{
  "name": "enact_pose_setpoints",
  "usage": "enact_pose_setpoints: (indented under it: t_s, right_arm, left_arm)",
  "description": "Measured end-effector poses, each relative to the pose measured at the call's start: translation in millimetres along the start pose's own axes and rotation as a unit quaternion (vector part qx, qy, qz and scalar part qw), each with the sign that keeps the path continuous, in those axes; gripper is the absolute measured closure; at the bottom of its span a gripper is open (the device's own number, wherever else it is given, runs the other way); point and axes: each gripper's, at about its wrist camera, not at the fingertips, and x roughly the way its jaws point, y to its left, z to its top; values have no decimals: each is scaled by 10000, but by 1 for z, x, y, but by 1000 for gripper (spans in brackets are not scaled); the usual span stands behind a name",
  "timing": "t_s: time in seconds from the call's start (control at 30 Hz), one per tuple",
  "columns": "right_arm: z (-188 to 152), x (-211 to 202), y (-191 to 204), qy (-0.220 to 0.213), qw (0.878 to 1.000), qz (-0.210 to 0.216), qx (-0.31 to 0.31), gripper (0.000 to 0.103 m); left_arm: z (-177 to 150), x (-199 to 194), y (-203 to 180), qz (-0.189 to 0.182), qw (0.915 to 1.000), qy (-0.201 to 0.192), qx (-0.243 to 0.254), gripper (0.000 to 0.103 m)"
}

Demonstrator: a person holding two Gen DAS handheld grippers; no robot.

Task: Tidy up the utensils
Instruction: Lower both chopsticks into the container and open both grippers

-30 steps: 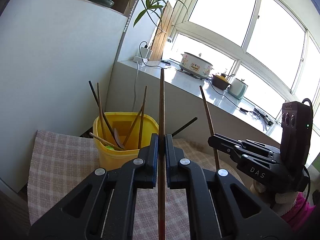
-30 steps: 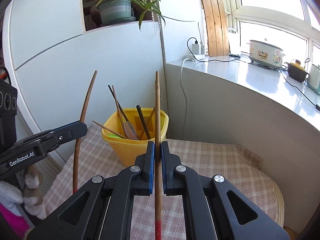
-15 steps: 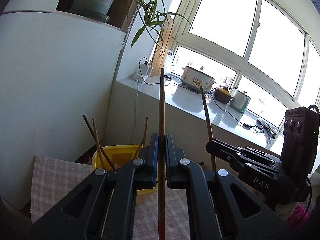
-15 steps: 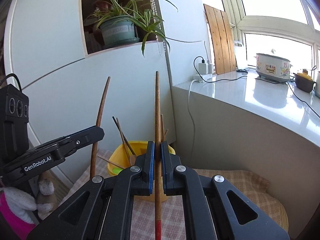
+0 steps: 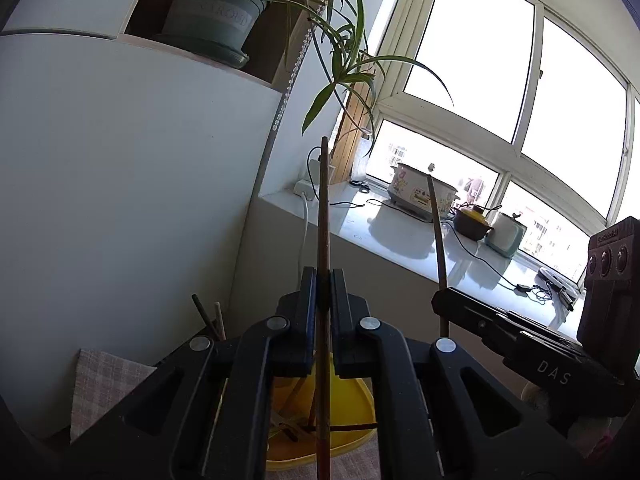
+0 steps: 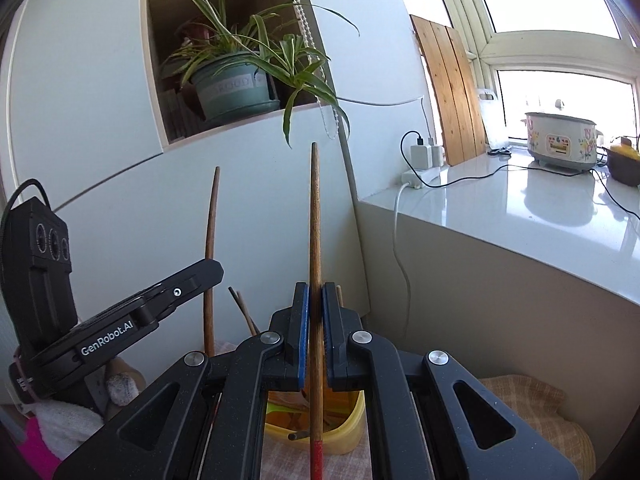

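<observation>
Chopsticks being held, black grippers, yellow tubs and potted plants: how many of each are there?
Grippers: 2, the left gripper and the right gripper, fingers shut on a chopstick each.
Held chopsticks: 2, the left chopstick and the right chopstick.
Yellow tub: 1
Potted plant: 1
Total: 6

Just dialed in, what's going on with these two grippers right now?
Each handheld gripper is clamped on one wooden chopstick. The left gripper holds its chopstick upright, and the right gripper does the same with a red-ended chopstick. Both sit above the yellow container on the checked cloth, which already holds several utensils. Neither chopstick has gone in yet.
</observation>
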Motion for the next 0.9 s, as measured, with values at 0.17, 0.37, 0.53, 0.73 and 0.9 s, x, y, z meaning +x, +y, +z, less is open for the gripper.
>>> enact_pose_setpoints:
  t_s: [0.17,0.37,0.53,0.73,0.9]
  right_arm:
    - [7,7,0,-113,9999,-43,-4,98]
    - [13,20,3,-259,9989,-271,-298,98]
    - [12,31,-2,-286,9988,-247,-317,98]
    - [4,38,1,-347,9984,-178,-409,98]
    - [0,44,1,-351,9987,-87,-352,98]
  left_arm:
    - [-1,12,5,189,9998,-98,37,99]
    - [-8,25,3,281,9994,-111,172,99]
    - [-13,29,2,293,9992,-141,215,99]
    - [-17,31,1,312,9990,-177,275,99]
    - [-20,32,3,301,9991,-158,242,99]
